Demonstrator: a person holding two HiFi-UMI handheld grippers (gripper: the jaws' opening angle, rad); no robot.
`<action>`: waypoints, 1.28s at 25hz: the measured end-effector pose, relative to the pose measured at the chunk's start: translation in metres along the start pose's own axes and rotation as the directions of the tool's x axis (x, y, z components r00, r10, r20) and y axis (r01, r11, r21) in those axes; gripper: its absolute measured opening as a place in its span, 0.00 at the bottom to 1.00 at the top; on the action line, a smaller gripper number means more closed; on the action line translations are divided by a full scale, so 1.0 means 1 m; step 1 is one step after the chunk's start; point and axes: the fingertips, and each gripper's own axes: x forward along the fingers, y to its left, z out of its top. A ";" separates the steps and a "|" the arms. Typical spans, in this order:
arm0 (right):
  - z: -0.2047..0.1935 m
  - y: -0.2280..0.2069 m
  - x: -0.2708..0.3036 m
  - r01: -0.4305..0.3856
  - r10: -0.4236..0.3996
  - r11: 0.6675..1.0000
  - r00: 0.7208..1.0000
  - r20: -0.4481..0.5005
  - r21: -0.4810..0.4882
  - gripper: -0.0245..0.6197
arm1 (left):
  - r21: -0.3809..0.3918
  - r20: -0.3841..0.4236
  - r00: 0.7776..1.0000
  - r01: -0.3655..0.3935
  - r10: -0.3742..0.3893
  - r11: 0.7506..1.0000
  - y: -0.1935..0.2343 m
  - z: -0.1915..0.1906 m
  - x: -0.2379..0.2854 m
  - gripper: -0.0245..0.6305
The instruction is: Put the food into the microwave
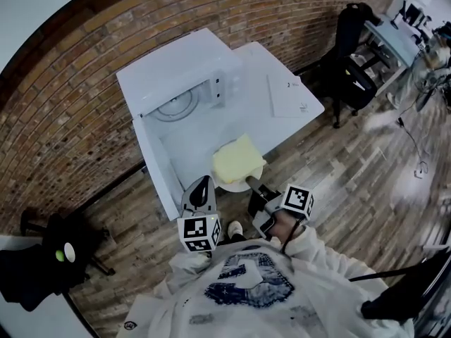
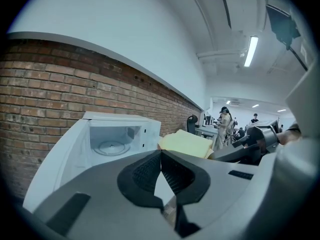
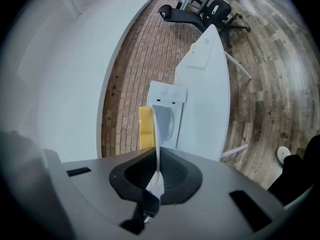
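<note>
Head view with both gripper views. The microwave (image 1: 184, 83) stands on a white table (image 1: 259, 122) with its door swung open, so the cavity and turntable (image 1: 175, 105) face the person. The food (image 1: 238, 159), a yellow slab, lies on a white plate (image 1: 235, 184) held in the air in front of the opening, not yet inside. The right gripper (image 1: 255, 186) pinches the plate's near rim between its 2 jaws. This edge grip probably keeps the jaws off the food and lets the plate go in far side first. In the right gripper view the rim runs as a thin white line between the pads. The left gripper (image 1: 202, 183) hangs just beside the plate with its jaws pressed together on nothing, apparently idle while 1 tool carries the load. A sheet of paper (image 1: 289, 94) lies on the table's far corner.
</note>
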 end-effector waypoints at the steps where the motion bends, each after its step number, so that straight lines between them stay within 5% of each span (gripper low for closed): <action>1: 0.000 0.000 0.004 0.001 -0.001 1.000 1.000 -0.003 0.005 0.07 | -0.004 0.005 1.000 -0.008 0.008 1.000 0.003 0.002 0.002 0.05; 17: 0.035 -0.001 0.071 -0.003 0.005 1.000 0.995 -0.103 0.013 0.07 | -0.045 0.004 0.995 -0.097 0.097 0.994 0.032 0.013 0.054 0.05; 32: 0.088 0.003 0.175 0.020 -0.014 1.000 0.954 -0.301 0.016 0.07 | -0.110 -0.053 0.962 -0.271 0.267 0.956 0.084 0.026 0.131 0.05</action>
